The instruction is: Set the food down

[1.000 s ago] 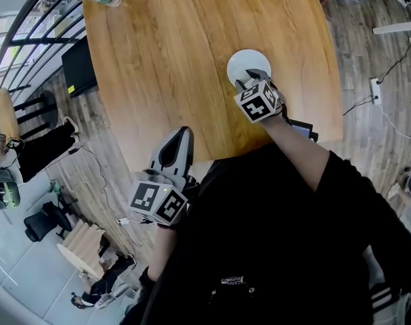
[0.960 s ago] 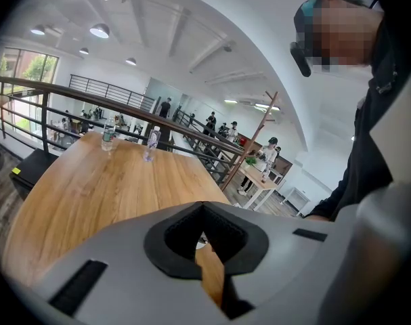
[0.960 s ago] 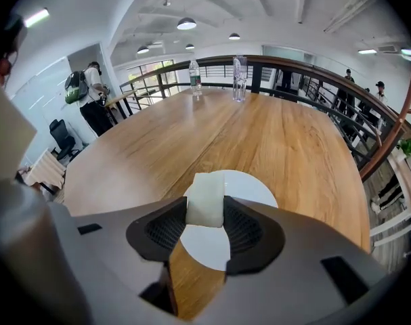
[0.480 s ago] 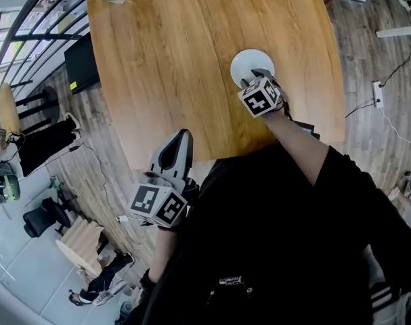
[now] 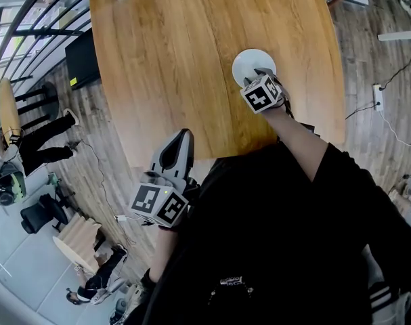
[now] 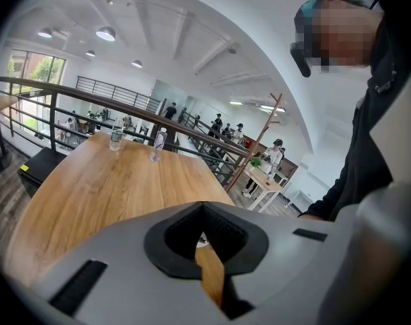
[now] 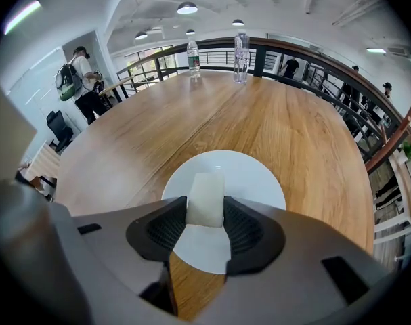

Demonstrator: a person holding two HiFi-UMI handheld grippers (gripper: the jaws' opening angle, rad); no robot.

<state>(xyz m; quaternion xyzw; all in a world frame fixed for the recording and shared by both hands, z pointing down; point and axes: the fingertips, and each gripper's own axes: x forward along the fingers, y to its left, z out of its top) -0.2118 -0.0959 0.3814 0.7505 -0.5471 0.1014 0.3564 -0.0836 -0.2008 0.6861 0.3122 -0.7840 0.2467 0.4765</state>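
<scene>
Your right gripper [image 7: 205, 207] has its jaws part-way open and clamped on a pale, whitish block of food [image 7: 206, 196], the ribbed dark pads pressing on its two sides. The block stands up between the jaws and reaches forward over a round white plate [image 7: 256, 176]; whether its lower end touches the plate cannot be told. The plate sits on the wooden table [image 7: 279, 117], near the edge closest to you, and in the head view your right gripper covers the plate's near rim. Your left gripper [image 6: 203, 207] has its jaws brought together at the tips with nothing between them; only a strip of the tabletop shows through the gap behind the tips. In the head view it hangs at the table's near edge, to the left and well apart from the plate. At the far end of the table two clear bottles [image 7: 193, 57] stand near each other, with a dark railing [image 7: 307, 53] behind them.
</scene>
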